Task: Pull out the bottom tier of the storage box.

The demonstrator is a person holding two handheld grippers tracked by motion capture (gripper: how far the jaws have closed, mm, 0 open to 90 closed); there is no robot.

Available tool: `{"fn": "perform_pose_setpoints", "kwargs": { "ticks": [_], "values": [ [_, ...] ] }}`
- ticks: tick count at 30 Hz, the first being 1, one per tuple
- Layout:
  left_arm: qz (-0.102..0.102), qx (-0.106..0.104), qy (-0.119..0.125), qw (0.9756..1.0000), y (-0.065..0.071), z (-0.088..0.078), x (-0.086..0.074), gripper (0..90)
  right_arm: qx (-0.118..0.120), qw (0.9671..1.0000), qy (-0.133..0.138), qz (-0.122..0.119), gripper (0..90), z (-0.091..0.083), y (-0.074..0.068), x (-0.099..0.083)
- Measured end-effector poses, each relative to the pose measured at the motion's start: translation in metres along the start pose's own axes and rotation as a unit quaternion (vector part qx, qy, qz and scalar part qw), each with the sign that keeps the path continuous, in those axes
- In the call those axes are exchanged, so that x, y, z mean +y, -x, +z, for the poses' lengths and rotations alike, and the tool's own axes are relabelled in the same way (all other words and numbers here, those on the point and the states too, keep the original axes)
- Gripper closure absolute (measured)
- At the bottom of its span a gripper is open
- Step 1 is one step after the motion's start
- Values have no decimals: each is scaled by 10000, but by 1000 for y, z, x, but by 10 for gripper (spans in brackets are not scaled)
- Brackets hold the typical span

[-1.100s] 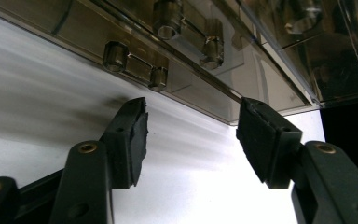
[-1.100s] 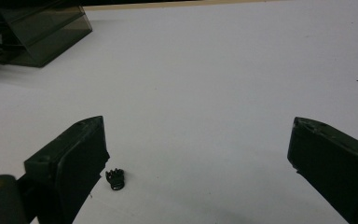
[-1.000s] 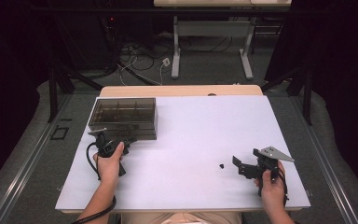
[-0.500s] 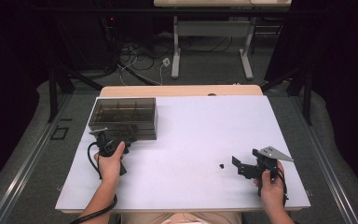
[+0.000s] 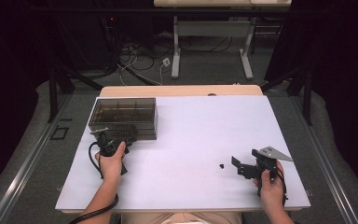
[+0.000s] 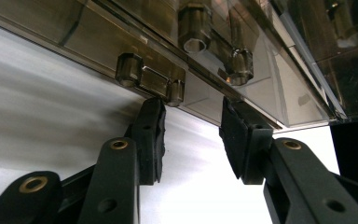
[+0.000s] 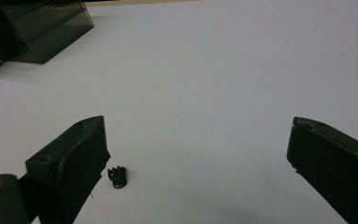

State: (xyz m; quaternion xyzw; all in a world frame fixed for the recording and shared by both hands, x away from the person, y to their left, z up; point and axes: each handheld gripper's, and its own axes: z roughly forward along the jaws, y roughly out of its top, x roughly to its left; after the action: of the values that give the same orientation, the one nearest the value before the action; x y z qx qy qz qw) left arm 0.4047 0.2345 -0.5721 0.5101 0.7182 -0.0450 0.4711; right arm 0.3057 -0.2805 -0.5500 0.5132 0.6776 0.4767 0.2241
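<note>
**Desk:** What sits where on the white table (image 5: 191,140), and why?

**Photographer:** A smoked-plastic compartment box (image 5: 123,116) stands at the table's far left corner, lid down. The left gripper (image 5: 116,138) is pressed up to its near wall. From the left gripper view the pads (image 6: 151,135) rise just under the box's front edge, close beside the small latch (image 6: 151,80) moulded on the lid line. I read that as lining up to work the catch.

**Desk:** Are those jaws clamped on anything?

**Photographer:** No. They have just been closing and stand part-way together, with only bare table and the box's lower edge showing in the gap. Nothing is pinched yet, and the latch sits above the left pad, not between the two.

**Desk:** And the other hand?

**Photographer:** The right gripper (image 5: 238,166) rests low near the table's front right, well apart from the box. Its jaws are spread wide and hold nothing. A small black part (image 7: 117,177) lies on the table just inside the left-hand jaw in the right gripper view; from above the same speck (image 5: 222,165) sits just ahead of the jaw tips. It looks parked there, ready to pick the piece up once the box is open.

**Desk:** So the order of work?

**Photographer:** My judgement: lid first, part second. The compartments suggest the piece belongs inside, but which one I cannot tell.
</note>
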Motion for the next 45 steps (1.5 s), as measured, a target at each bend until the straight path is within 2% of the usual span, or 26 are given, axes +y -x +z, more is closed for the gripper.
{"fn": "perform_pose_setpoints", "kwargs": {
  "ticks": [5, 6, 7, 8, 17, 18, 28, 30, 35, 45],
  "values": [
    [-4, -19, 54, 10000, -2, 1, 0, 626, 7, 10000, 67, -5, 49, 1, 1, -1],
    [-17, -25, 131, 9999, -2, 2, -1, 629, 5, 10000, 50, 40, 50, 1, 0, -1],
    [11, -25, 66, 10000, -2, 1, -1, 631, 10, 10000, 45, 51, 51, 1, 0, -1],
    [17, -8, 147, 9999, -2, 2, -1, 635, 10, 10000, 46, 46, 51, 1, 0, -1],
    [34, 53, 140, 9999, -3, 2, -1, 684, 6, 10000, 44, 3, 60, 1, 1, -1],
    [44, 37, 54, 10000, -3, 1, -1, 695, 4, 10000, 45, -6, 61, 1, 1, -1],
    [-29, 90, 118, 9999, -5, 2, -1, 756, 12, 10000, 39, 47, 64, 1, 0, -1],
    [-23, 92, 37, 9999, -6, 1, 0, 771, -2, 10000, 65, 65, 65, 1, 0, -1],
    [-49, 117, 54, 9999, -7, 1, 0, 804, 14, 10000, 46, 14, 66, 1, 1, -1],
    [-42, 110, 52, 9999, -7, 2, 0, 821, -10, 10000, 78, -3, 67, 1, 1, -1]
  ]
}}
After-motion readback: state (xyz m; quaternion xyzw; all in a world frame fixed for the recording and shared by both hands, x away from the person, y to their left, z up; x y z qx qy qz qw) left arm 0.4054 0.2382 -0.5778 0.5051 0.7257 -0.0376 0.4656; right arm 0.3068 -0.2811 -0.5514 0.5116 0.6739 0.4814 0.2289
